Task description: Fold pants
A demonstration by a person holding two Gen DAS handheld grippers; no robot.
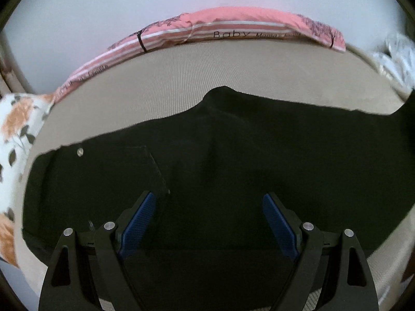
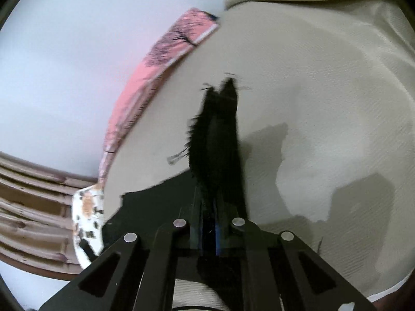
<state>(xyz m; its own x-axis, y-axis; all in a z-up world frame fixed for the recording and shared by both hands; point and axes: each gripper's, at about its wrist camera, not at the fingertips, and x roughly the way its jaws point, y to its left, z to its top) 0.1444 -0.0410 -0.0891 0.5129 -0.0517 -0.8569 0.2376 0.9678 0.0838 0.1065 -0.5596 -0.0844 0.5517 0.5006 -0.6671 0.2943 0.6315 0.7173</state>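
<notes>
The black pants (image 1: 233, 171) are spread flat across the beige bed (image 1: 181, 77), with a metal button (image 1: 80, 151) showing near the left end, so the waist is taken to lie that way. A pink striped pillow (image 1: 233, 26) runs along the far edge of the bed, and a flowered pillow (image 1: 15, 129) sits at the left.

The left gripper (image 1: 207, 204) is held above the upper part of the pants with its blue pads (image 1: 141, 220) wide apart — nothing is gripped between them, and whether the fabric is touched cannot be told.

In the right wrist view, the right gripper (image 2: 208, 230) is seen clamped together on a frayed hem (image 2: 220, 134) of the pants; the fringed end is lifted off the bed and stands up beyond the fingers, blurred.

The task is judged to be at an early stage: the pants are laid out, one end has been gripped and raised, but no finished fold can be seen in either view. Still to be done — the raised end carried over toward the waist, the fabric laid down and smoothed, and probably a further fold made
</notes>
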